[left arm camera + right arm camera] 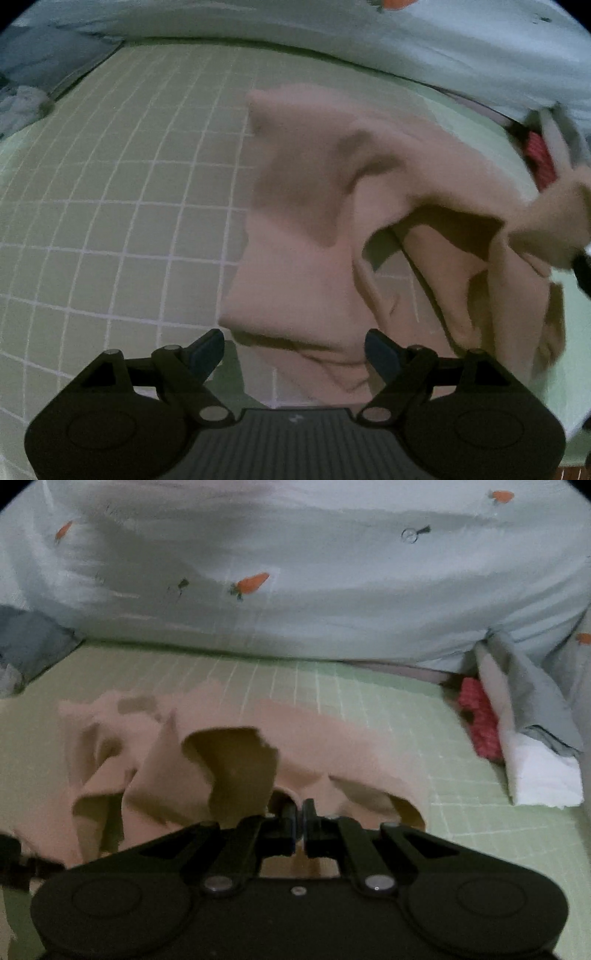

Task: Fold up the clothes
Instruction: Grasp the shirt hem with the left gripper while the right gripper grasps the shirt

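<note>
Right gripper (299,812) clenching pink garment (332,746), lifting its edge off green grid mat (461,812); left gripper (294,345) hovering released, grasping nothing.

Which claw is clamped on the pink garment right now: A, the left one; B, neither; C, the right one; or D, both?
C: the right claw is pinched shut on the pink garment, while the left claw hangs open above it, gripping nothing.

Soft matt pink cloth garment (306,221) on green gridded sheet (110,184).
</note>
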Action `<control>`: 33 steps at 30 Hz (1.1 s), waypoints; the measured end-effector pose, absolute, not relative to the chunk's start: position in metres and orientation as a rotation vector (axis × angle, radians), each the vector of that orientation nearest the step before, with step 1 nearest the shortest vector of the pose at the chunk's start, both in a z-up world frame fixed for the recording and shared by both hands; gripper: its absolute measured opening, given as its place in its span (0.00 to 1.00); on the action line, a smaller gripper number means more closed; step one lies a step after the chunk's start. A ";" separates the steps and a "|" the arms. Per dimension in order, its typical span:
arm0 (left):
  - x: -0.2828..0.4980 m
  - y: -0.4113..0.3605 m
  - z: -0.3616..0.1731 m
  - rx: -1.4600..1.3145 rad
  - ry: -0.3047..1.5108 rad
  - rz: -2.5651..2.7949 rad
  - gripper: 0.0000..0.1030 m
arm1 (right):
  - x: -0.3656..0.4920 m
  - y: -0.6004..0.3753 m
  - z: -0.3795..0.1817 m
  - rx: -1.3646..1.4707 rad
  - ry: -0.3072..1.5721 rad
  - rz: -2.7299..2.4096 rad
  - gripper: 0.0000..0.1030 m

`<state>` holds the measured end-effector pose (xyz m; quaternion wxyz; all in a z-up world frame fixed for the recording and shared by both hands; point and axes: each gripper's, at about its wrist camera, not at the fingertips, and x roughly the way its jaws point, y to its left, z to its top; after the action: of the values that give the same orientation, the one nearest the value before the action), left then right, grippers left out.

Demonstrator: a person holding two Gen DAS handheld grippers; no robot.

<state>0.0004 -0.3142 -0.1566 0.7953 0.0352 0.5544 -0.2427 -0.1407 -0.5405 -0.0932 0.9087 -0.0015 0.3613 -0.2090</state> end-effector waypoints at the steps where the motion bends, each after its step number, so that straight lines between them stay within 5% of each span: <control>1: 0.002 -0.317 -0.158 0.067 1.199 -0.507 0.76 | -0.141 -0.544 -0.096 0.001 0.752 -0.424 0.04; 4: 0.005 -0.324 -0.162 0.059 1.211 -0.462 0.60 | -0.143 -0.553 -0.102 0.019 0.769 -0.409 0.04; 6: 0.005 -0.327 -0.162 0.071 1.202 -0.448 0.37 | -0.144 -0.556 -0.104 0.026 0.775 -0.404 0.04; 11: 0.006 -0.321 -0.159 0.094 1.171 -0.416 0.15 | -0.150 -0.550 -0.107 0.047 0.770 -0.412 0.04; 33: 0.126 -0.125 -0.107 0.162 1.029 -0.297 0.12 | -0.080 -0.373 -0.095 0.166 0.680 -0.409 0.03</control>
<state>0.1256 -0.1246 -0.1068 0.8568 0.0771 0.4899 -0.1412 -0.0802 -0.3732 -0.0953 0.9189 0.0809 0.3310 -0.1990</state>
